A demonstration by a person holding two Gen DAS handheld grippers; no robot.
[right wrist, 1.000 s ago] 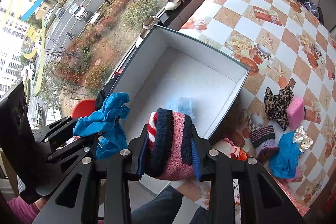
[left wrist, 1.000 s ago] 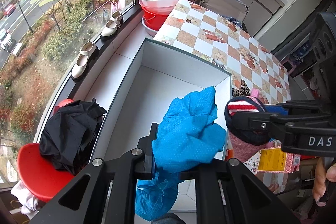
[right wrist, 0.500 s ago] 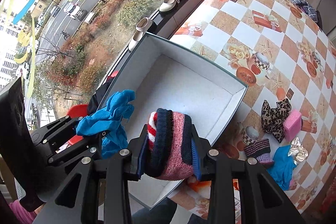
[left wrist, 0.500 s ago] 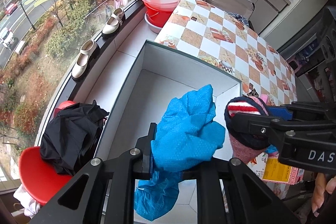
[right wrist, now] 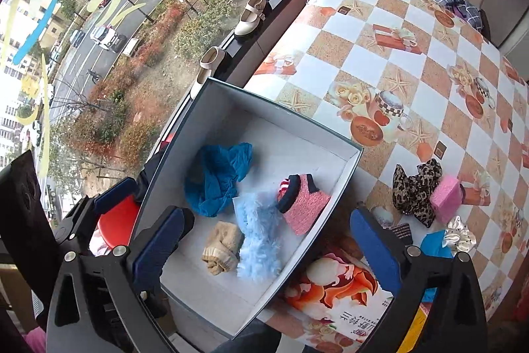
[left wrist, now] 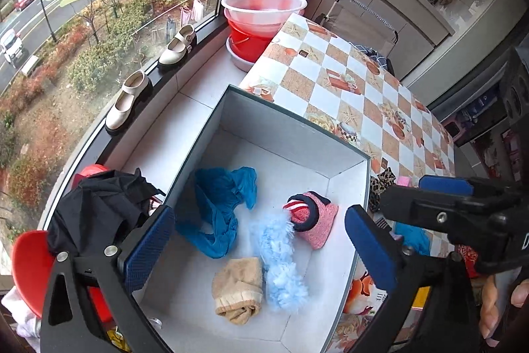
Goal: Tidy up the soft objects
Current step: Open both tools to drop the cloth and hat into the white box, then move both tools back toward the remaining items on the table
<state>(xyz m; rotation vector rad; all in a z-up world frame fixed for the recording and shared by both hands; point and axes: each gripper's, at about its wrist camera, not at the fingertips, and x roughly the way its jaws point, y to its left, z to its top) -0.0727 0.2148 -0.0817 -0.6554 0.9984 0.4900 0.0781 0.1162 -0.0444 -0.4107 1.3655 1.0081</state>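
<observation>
Both grippers, left [left wrist: 261, 240] and right [right wrist: 267, 240], hang over the white box [left wrist: 291, 134], jaws opening with nothing between the pads. Inside lie a tan sock [left wrist: 238, 290], fluffy blue sock [left wrist: 281, 263], pink striped sock [left wrist: 312, 217] and blue cloth [left wrist: 218, 207]. Beyond, more soft items [right wrist: 416, 187] sit on the checked table [right wrist: 380, 32].

In the open white cardboard box [left wrist: 291, 148] lie a blue crumpled stocking [left wrist: 218, 210] at left, a pink knitted striped sock [left wrist: 314, 220] at right, a fluffy pale-blue sock [left wrist: 281, 260] between them, and a beige rolled sock [left wrist: 238, 286] nearest; the checkered-cloth counter [right wrist: 413, 55] carries the box
</observation>
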